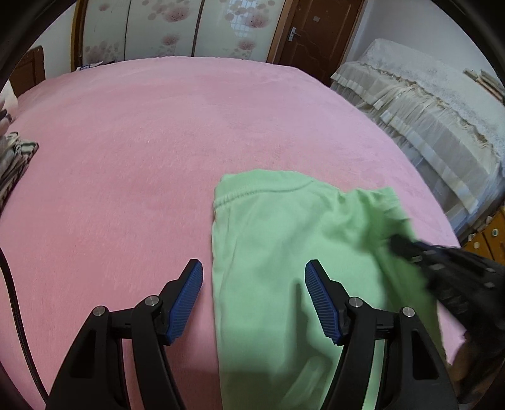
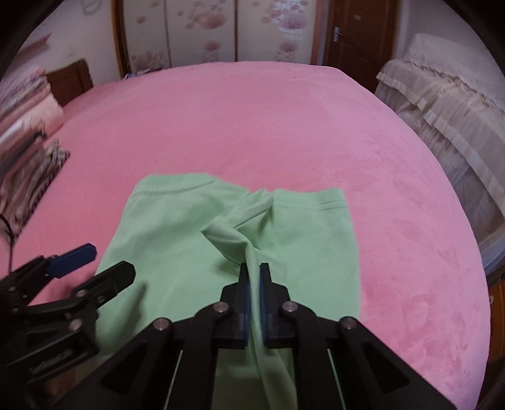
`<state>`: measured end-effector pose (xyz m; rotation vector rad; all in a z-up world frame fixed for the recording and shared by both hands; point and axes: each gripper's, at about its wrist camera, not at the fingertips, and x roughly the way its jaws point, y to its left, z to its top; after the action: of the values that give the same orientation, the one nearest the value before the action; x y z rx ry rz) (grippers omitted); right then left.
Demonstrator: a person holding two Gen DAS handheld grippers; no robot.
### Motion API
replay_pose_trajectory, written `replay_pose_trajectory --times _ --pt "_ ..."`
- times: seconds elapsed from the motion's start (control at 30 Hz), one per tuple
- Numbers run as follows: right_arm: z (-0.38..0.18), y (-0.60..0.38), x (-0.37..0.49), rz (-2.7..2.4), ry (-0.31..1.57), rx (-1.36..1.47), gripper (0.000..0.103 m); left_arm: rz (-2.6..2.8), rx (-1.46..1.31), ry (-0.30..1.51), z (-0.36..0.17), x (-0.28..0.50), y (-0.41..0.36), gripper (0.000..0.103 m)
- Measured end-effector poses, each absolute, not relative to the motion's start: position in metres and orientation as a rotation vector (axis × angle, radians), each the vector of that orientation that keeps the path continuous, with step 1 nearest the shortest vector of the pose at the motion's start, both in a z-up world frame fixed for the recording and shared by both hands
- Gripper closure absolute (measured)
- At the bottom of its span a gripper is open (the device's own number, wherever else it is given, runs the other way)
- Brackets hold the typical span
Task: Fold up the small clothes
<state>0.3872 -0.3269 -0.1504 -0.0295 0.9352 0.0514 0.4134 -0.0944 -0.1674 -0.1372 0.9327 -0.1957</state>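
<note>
A light green garment (image 1: 277, 252) lies on the pink bed cover (image 1: 142, 142), its elastic hem at the far end. My left gripper (image 1: 254, 268) stands open over the garment's left edge, one blue pad above the pink cover, the other above the green cloth, with nothing pinched. In the right wrist view the same green garment (image 2: 176, 239) is bunched into a ridge at its middle. My right gripper (image 2: 254, 271) is shut on that ridge of green cloth. The left gripper (image 2: 104, 261) shows open at the lower left of that view. The right gripper (image 1: 394, 243) appears blurred at the right edge.
Striped folded bedding (image 2: 28, 170) is stacked at the bed's left side. A second bed with a cream lace cover (image 1: 426, 120) stands to the right. Flowered wardrobe doors (image 1: 176, 28) and a brown door (image 1: 315, 34) are behind. A dark cable (image 1: 15, 302) runs along the left.
</note>
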Motion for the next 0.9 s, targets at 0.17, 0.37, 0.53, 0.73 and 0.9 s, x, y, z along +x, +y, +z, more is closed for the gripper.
replay_pose_trajectory --times 0.17,0.37,0.53,0.73,0.9 --pt "-0.160 -0.386 0.389 -0.059 0.970 0.125 0.098 -0.155 -0.142 1.001 -0.184 0.426 -0.095 0.037" --pt "-0.146 -0.419 0.376 -0.158 0.928 0.189 0.094 -0.123 -0.109 0.989 -0.177 0.424 -0.090 0.037" --pt "-0.118 -0.410 0.358 -0.063 0.878 0.227 0.094 -0.131 -0.143 0.941 -0.155 0.407 -0.083 0.037" --pt "-0.113 -0.351 0.322 0.154 0.901 0.190 0.094 -0.237 -0.258 0.964 -0.148 0.365 -0.077 0.037" --pt "-0.144 -0.316 0.293 0.215 0.934 0.095 0.094 -0.289 -0.255 0.951 -0.164 0.323 -0.085 0.036"
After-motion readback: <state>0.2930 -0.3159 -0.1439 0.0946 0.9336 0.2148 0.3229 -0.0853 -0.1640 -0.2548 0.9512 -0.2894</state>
